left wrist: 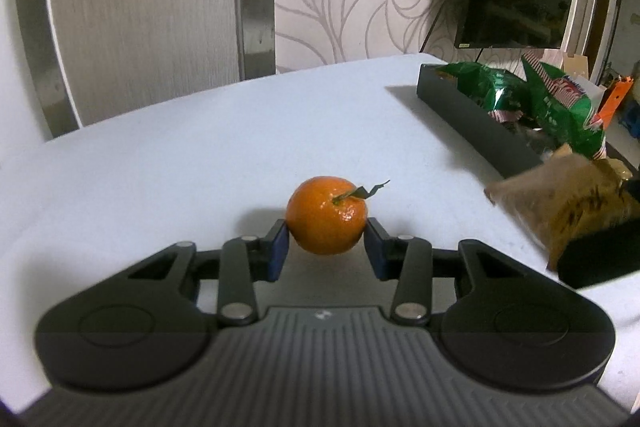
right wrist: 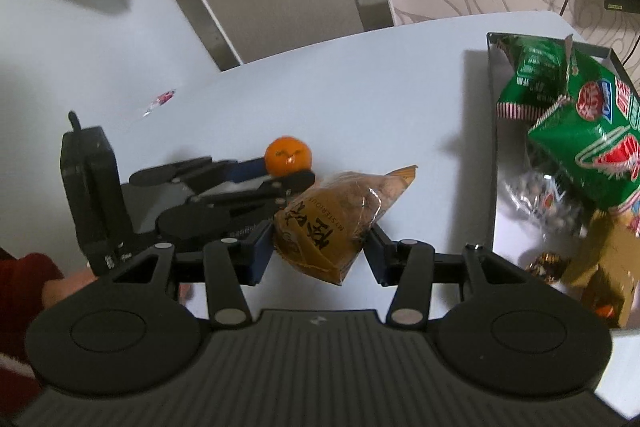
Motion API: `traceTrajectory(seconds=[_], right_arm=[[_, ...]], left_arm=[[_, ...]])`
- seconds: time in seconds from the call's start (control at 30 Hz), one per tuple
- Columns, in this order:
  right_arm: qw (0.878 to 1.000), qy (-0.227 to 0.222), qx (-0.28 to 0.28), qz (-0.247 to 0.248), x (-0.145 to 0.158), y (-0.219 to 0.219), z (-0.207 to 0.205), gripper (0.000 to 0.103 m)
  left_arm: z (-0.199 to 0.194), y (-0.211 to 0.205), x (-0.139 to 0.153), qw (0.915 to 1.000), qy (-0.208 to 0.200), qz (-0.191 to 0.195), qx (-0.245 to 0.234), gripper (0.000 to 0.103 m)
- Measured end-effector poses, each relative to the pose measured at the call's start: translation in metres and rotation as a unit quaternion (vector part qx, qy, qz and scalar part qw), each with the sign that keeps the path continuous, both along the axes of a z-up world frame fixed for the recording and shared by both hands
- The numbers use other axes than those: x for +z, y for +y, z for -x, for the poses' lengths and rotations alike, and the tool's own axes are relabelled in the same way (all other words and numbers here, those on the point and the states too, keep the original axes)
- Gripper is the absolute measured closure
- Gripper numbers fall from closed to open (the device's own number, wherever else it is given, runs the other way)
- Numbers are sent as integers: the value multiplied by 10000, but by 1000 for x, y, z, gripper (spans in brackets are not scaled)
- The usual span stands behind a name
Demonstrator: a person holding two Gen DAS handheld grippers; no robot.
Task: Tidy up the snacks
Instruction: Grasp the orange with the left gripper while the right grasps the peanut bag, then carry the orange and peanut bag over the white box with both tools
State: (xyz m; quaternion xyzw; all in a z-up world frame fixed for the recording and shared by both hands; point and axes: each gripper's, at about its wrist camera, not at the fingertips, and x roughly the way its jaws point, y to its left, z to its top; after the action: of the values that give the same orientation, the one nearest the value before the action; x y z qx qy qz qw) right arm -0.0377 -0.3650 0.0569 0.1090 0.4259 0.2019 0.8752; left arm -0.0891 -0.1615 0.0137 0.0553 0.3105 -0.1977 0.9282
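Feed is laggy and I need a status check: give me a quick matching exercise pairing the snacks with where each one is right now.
Things:
1. mandarin
2. brown snack bag
3. green chip bags
4. small candy wrapper

Places:
A. in the dark tray
B. in the left claw
C. loose on the table
D. in the right claw

Pairs: 1-B, 2-D, 3-A, 4-C

- We count one tangerine [left wrist: 326,219].
- We see one brown snack bag [right wrist: 340,223].
- We count two green snack bags [right wrist: 588,147] in one black tray [left wrist: 472,115].
- We see one small candy wrapper [right wrist: 160,101].
- We count two grippers.
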Motion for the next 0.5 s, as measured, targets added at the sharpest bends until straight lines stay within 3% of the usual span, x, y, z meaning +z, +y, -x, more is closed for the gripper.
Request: traceTrajectory(seconds=[0.5], right_arm=[[9995,-215,-7,-223,18,3,26,48]], left_arm=[[7,-5,18,9997,-230,-109,-71,59]])
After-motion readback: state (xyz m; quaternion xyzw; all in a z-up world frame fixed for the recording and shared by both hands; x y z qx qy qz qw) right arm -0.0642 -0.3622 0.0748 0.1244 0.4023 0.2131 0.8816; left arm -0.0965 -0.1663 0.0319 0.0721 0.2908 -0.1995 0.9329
